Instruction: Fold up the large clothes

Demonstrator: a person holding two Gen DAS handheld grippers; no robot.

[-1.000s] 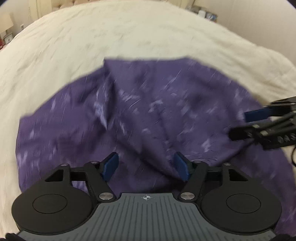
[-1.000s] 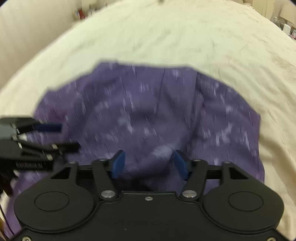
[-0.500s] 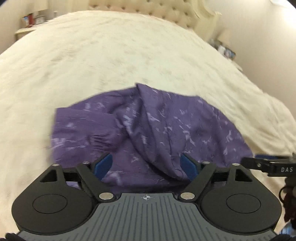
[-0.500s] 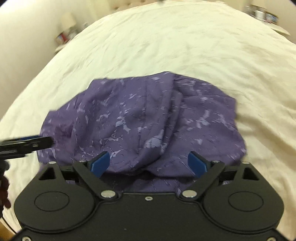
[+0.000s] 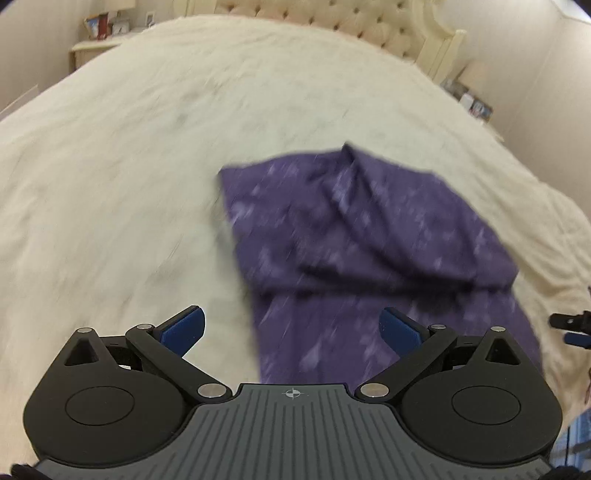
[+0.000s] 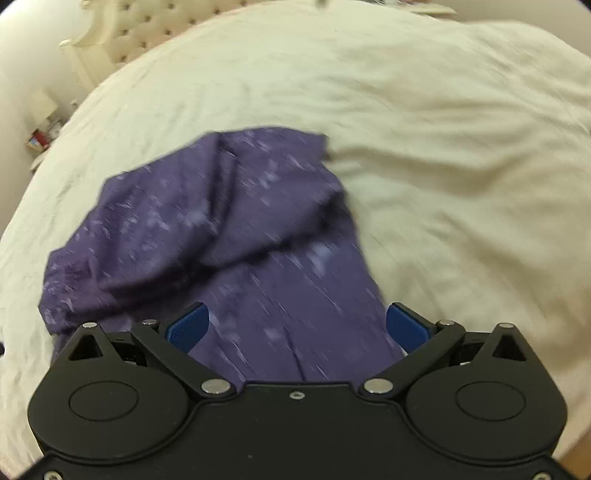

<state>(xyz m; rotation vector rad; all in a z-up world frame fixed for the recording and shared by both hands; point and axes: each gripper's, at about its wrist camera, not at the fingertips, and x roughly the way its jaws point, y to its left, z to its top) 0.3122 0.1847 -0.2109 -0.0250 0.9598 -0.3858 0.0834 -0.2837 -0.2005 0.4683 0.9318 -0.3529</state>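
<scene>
A wide bed (image 5: 110, 184) fills nearly the whole of both views, covered in a cream, slightly rumpled bedspread (image 6: 443, 166). At the top of the left wrist view stands a pale tufted headboard (image 5: 369, 29); the same headboard shows in the upper left of the right wrist view (image 6: 147, 26). In the upper left of the left wrist view a light bedside table (image 5: 92, 48) carries a few small items, too small to make out. On the right edge of that view a shelf or stand (image 5: 469, 99) holds more small things, also unclear. The walls are plain and pale.

The purple garment (image 5: 369, 240), speckled with a lighter pattern, lies on the bedspread, right of centre in the left wrist view and left of centre in the right wrist view (image 6: 221, 221). An upper layer lies folded over a flatter lower layer that runs toward the cameras. The cloth is motion-blurred in both views.

The left gripper (image 5: 291, 330) has its jaws spread wide and empty above the garment's near left edge. The right gripper (image 6: 297, 326) also has its jaws wide apart, holding nothing, over the lower layer. Its tip peeks in at the right edge of the left wrist view (image 5: 572, 328).
</scene>
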